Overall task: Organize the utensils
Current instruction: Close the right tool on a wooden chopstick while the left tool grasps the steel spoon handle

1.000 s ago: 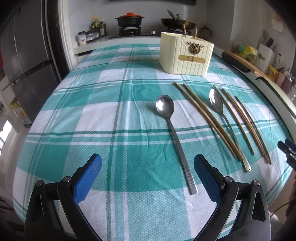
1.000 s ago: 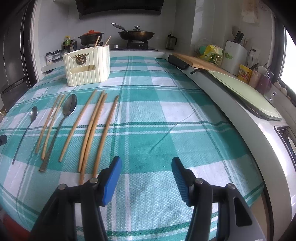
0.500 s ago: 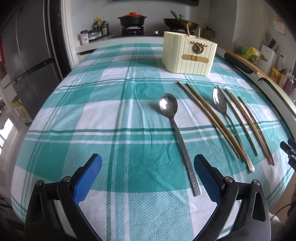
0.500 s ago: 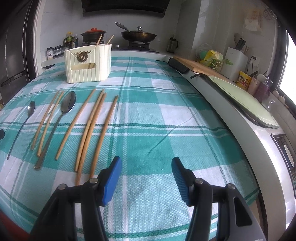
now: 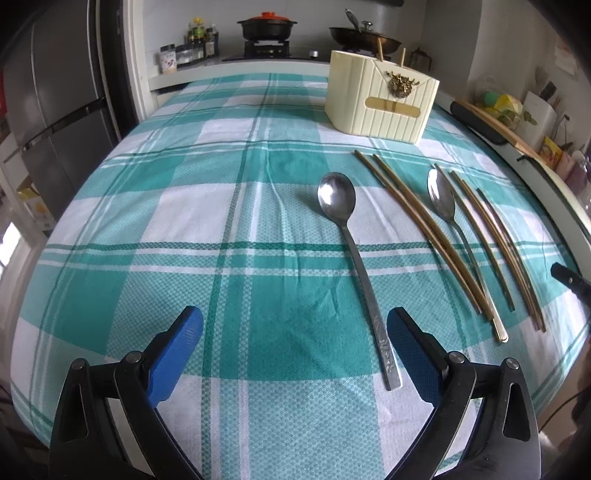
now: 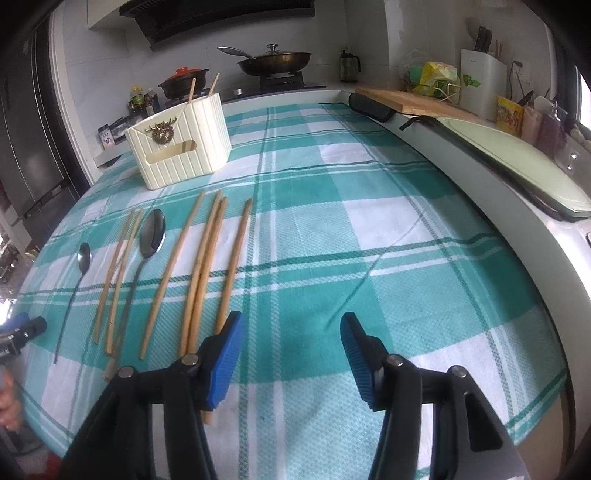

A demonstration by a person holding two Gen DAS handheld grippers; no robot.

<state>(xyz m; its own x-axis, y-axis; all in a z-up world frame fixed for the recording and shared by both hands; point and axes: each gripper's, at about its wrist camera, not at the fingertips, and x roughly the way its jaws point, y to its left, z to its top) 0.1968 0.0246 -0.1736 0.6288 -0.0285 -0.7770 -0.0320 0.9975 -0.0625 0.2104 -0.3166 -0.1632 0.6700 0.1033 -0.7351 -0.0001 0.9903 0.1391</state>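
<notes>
L tool spread, empty, by spoon handle | R tool closing, nothing between, beside chopsticks | holder upright for loading

Kitchen background stuff, nothing fancy

A teal checked cloth covered the worktop; behind it a red-lidded pot and a lidded wok sat on the stove, with a wooden cutting board and a fridge off to the sides.
</notes>
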